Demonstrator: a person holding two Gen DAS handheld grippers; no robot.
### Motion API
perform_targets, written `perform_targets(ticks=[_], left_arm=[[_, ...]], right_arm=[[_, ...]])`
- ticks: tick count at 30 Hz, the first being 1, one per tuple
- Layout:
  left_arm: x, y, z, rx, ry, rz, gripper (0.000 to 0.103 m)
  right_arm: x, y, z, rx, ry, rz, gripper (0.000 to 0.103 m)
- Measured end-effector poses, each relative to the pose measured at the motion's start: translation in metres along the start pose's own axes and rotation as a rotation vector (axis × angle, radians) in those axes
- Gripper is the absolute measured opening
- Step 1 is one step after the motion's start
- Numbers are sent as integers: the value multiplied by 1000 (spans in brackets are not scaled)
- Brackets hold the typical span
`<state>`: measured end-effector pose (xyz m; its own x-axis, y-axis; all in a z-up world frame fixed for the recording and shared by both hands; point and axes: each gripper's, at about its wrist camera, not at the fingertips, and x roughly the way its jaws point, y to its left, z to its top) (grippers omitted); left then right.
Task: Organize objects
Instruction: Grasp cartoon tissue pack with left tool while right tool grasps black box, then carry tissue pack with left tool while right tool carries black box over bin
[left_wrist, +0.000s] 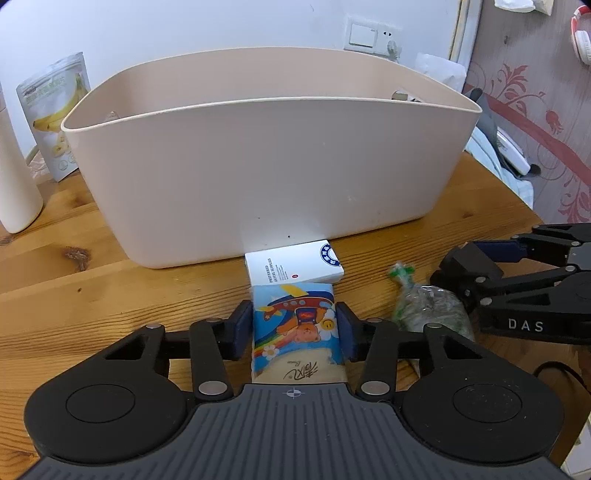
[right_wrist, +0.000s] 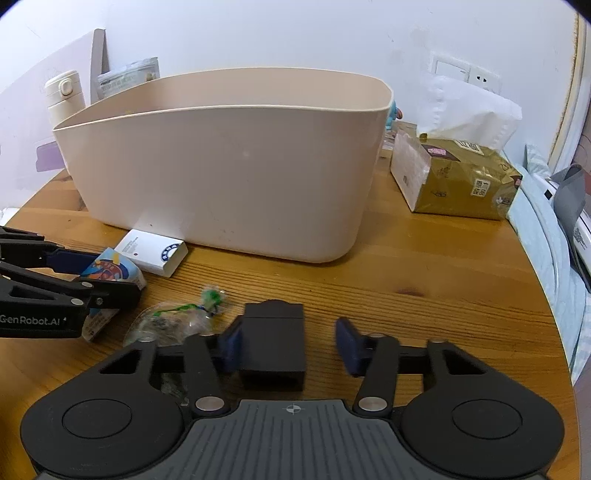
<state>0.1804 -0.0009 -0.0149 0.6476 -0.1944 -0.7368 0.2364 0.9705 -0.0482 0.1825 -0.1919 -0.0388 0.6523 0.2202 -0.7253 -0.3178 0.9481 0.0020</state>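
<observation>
Tissues (left_wrist: 297, 328) in a soft, light, squashy pack sit just in front of the bin (left_wrist: 258, 166), pinched at the sides by the left gripper (left_wrist: 293, 330); right gripper (right_wrist: 288, 345) gapes wide around a black box (right_wrist: 273, 343)

Left wrist view sits low over the round wooden table (left_wrist: 74, 280), looking straight ahead at the near wall of the beige plastic tub (left_wrist: 258, 166), close up. Right wrist view rides just as low, further right, facing the same tub (right_wrist: 221, 177) at a slight angle (more tabletop (right_wrist: 424, 295) showing here). Both catch the small white cardboard box (left_wrist: 295, 266) (right_wrist: 155, 252) at the tub's foot.
</observation>
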Motion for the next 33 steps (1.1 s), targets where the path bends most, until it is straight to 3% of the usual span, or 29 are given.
perform_targets(ticks=[2,13,33], left_arm=[[0,0,-1,2,-2,-3,47],[-7,5,-6,-22,-15,-17,47],[-46,6,-4,-30,-100,-28,47]], right_arm=[[-1,3,0,-6,-1,4,30],[-11,4,-5,-1,-4,2,30],[-51,0,2,36,-89,8,31]])
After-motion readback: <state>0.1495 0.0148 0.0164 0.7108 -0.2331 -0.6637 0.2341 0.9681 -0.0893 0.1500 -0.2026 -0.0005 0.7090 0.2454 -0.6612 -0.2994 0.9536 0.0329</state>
